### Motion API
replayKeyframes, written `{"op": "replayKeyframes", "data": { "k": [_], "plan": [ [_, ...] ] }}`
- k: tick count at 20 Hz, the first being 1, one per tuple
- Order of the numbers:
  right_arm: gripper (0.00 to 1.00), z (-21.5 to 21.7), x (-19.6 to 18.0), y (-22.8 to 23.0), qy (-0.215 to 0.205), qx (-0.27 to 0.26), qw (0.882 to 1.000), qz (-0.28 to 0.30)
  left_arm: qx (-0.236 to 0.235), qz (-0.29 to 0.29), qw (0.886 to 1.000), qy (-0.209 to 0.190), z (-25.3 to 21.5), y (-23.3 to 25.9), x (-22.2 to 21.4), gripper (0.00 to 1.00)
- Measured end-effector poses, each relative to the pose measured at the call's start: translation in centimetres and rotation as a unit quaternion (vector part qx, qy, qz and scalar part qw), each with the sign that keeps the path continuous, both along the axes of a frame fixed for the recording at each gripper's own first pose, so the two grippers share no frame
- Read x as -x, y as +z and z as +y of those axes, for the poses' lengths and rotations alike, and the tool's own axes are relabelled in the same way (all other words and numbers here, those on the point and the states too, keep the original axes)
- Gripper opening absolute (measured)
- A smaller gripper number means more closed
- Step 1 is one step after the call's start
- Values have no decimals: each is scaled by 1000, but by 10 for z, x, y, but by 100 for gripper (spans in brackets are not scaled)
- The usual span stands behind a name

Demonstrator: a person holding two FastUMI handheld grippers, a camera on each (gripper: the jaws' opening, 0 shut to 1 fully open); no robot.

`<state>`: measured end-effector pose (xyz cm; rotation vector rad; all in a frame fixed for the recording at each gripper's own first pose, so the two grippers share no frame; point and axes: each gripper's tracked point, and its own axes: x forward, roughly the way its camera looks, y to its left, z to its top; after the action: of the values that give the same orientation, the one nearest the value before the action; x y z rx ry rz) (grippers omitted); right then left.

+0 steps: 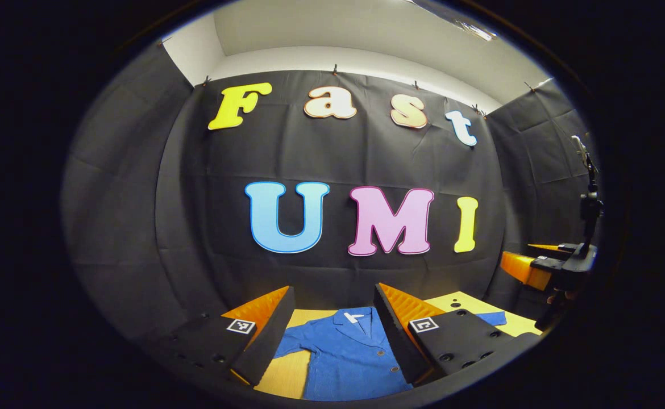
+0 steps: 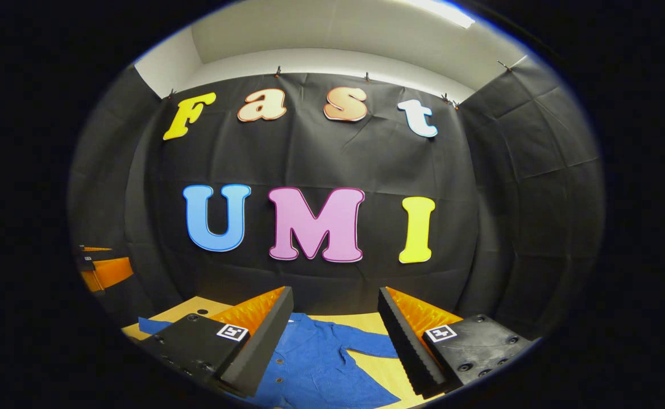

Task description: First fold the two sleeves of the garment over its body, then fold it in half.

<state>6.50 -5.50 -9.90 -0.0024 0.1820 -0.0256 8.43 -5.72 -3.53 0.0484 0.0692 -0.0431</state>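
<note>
One blue button-front shirt of thin woven cloth [image 1: 346, 355] lies flat on a pale wooden table [image 1: 287, 372], collar toward the black cloth back wall [image 1: 332, 153]. It has a small white label at the collar and a row of small buttons down the front. In the left gripper view one sleeve slants out and down from the shirt's body; the tip of the other sleeve shows beyond the near finger. In the right gripper view a sleeve [image 2: 369, 345] stretches sideways from the body, unfolded, with bare table around it.

Two grippers are present. The left gripper [image 1: 332, 335] is held above the shirt, fingers spread wide with nothing between them. The right gripper [image 2: 332, 341] likewise hangs over the shirt, spread wide and holding nothing. Each can be seen off to the side in the other's view, well apart from the shirt.
</note>
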Motion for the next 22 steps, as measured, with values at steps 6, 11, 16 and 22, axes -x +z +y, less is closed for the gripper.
{"op": "replayKeyframes", "data": {
  "k": [6,11,16,22],
  "plan": [
    [96,-36,-30,-50,-20,16,999,48,-7,9,1000,2,-15,-6,-8,81],
    [97,-75,-50,-111,-33,18,993,111,-12,17,1000,10,-29,-11,-15,81],
    [97,-116,-71,-183,-49,-3,980,192,-11,37,999,23,-46,-25,-23,81],
    [98,-190,-87,-270,-94,-8,955,281,-22,58,997,41,-76,-41,-38,81]
  ]
}}
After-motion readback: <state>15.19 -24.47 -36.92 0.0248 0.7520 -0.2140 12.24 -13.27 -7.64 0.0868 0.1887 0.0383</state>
